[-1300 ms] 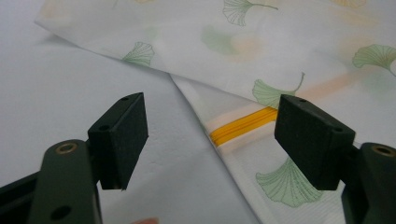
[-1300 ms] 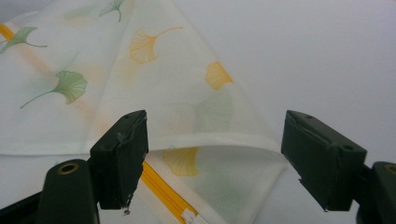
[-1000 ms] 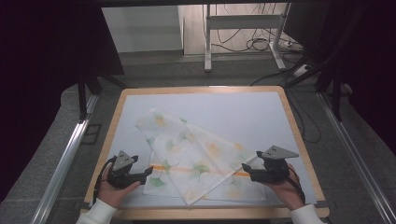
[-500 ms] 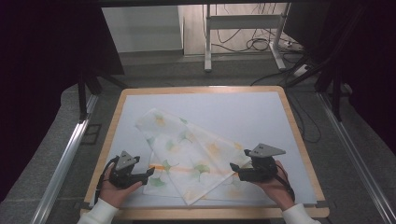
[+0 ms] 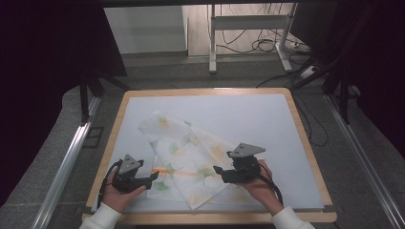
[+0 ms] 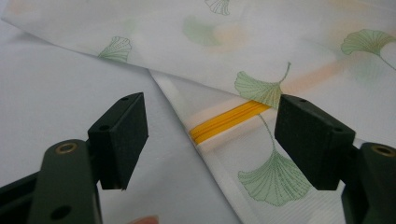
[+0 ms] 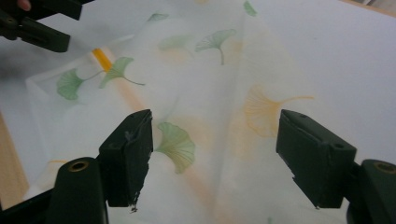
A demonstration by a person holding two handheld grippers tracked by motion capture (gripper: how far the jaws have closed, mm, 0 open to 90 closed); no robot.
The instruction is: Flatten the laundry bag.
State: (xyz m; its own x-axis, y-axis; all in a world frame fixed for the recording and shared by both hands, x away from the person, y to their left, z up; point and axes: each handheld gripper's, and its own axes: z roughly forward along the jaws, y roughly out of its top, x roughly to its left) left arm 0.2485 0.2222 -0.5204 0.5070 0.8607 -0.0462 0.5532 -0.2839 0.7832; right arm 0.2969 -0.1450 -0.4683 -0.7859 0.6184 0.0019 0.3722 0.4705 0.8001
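High view: wooden-rimmed table [image 5: 305, 143] with white top, holding a thin white cloth [image 5: 191, 152] printed with ginkgo leaves, folded, lying on the near-left half, orange stripe [image 5: 162, 170] showing at its near-left edge. No containers to report. Left gripper [image 5: 152, 177] in the left hand [image 5: 117, 193] at the near-left, jaws spread, tips just at the cloth's left edge by the stripe. Right gripper [image 5: 217, 171] in the right hand [image 5: 260, 183] over the cloth's near-right part, jaws apart, pointing left toward the other gripper.

Left gripper view: own two black jaws released, wide gap, nothing pinched. Between them the cloth's folded edge [image 6: 219, 140] and a short yellow-orange stripe [image 6: 231, 120], green leaf print just right of it. Bare white tabletop [image 6: 60, 88] on the left.

Right gripper view: own jaws parted, pads not pressing anything; jaws just been closing slightly, cloth [image 7: 205, 93] lying flat beneath and between them, not gripped. Green and orange leaf prints across the fabric. Far left: the left gripper [image 7: 70, 25], beside the orange stripe [image 7: 100, 57]. Wooden rim [image 7: 10, 163] at near left.

Versus a second ago: right gripper shifted leftward from the cloth's right corner onto the cloth, nearer the left gripper. Left gripper unmoved. Cloth unchanged in place.
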